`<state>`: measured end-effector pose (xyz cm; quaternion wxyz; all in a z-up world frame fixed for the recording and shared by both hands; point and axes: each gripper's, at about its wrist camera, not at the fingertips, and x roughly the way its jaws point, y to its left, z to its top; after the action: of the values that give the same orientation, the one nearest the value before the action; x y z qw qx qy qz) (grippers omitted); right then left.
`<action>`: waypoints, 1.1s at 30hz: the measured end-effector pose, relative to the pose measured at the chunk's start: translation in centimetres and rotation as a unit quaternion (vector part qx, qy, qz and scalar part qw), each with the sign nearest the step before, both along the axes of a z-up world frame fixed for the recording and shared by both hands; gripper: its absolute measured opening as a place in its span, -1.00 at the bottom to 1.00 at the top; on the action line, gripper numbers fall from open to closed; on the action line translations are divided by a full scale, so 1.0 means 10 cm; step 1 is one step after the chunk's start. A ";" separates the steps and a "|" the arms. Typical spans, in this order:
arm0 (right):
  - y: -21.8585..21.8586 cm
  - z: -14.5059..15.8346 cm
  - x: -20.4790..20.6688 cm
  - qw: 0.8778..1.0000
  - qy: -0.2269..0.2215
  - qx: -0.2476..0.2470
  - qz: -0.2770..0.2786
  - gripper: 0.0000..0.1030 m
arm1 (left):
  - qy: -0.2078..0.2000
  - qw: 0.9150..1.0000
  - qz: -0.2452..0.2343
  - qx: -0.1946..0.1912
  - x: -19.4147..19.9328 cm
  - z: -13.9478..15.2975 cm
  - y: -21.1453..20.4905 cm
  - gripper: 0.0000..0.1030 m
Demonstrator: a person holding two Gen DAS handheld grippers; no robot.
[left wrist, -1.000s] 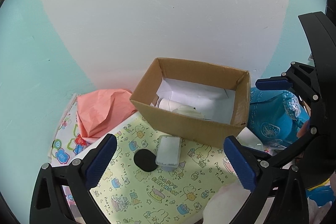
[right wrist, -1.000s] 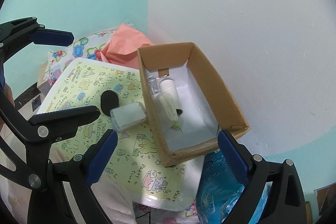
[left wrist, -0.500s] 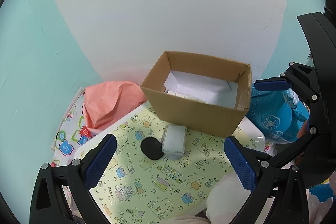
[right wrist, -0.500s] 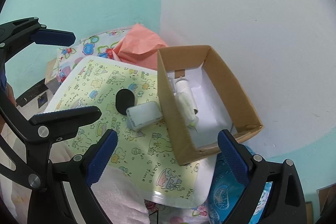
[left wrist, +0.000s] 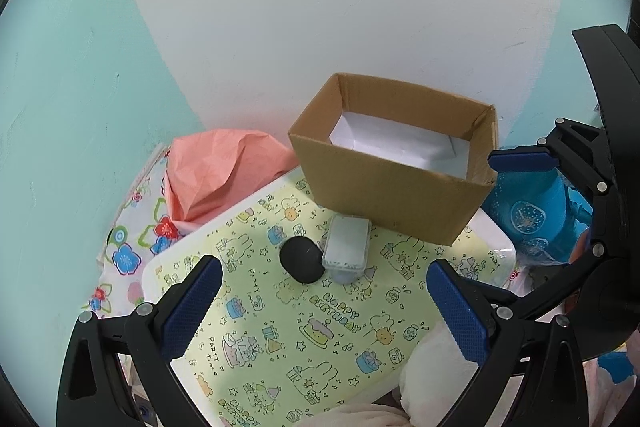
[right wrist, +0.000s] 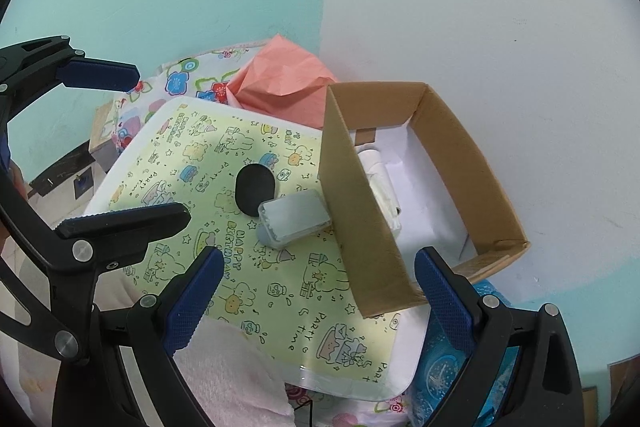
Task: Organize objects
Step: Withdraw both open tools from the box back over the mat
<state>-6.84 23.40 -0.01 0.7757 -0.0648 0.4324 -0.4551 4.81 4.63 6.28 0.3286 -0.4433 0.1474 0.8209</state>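
Cardboard box (left wrist: 394, 187) (open), patterned tabletop (left wrist: 280, 327), two-tone wall (left wrist: 280, 7)

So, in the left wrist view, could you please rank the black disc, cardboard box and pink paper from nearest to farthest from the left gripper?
1. Black disc, on the mat between the fingers.
2. Cardboard box, behind it, right.
3. Pink paper, back left; too close to the box to rank surely.

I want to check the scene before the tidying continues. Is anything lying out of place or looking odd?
Two things lie loose on the birthday-print tray outside the cardboard box: a black oval object and a small clear case, which rests askew, touching the oval. The box already holds white items. Nothing looks spilled or damaged.
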 end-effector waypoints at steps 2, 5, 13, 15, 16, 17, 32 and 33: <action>-0.01 -0.03 0.03 1.000 0.002 0.002 -0.001 0.89 | -0.005 1.000 0.002 -0.001 -0.02 -0.05 -0.03 1.00; -0.04 -0.08 0.08 1.000 0.003 0.007 -0.003 0.89 | -0.011 1.000 0.005 -0.001 -0.05 -0.11 -0.07 1.00; -0.15 -0.20 0.19 1.000 0.005 0.023 -0.006 0.89 | -0.018 1.000 0.017 -0.002 -0.14 -0.25 -0.15 1.00; -0.18 -0.23 0.22 1.000 0.008 0.027 -0.005 0.89 | -0.018 1.000 0.019 -0.003 -0.15 -0.29 -0.17 1.00; -0.19 -0.25 0.24 1.000 0.008 0.029 -0.004 0.89 | -0.018 1.000 0.019 -0.004 -0.16 -0.30 -0.17 1.00; -0.21 -0.26 0.25 0.999 0.010 0.030 -0.003 0.89 | -0.017 1.000 0.019 -0.005 -0.17 -0.32 -0.18 1.00; -0.54 -0.57 0.42 0.998 0.021 0.063 -0.007 0.89 | -0.040 0.999 0.030 -0.016 -0.43 -0.76 -0.29 1.00; -0.56 -0.58 0.43 0.998 0.023 0.064 -0.007 0.89 | -0.047 0.998 0.030 -0.015 -0.46 -0.80 -0.30 1.00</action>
<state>-2.53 17.83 -5.80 0.7653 -0.0221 0.4788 -0.4297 0.22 1.63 -1.70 0.3035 -0.4903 0.1310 0.8064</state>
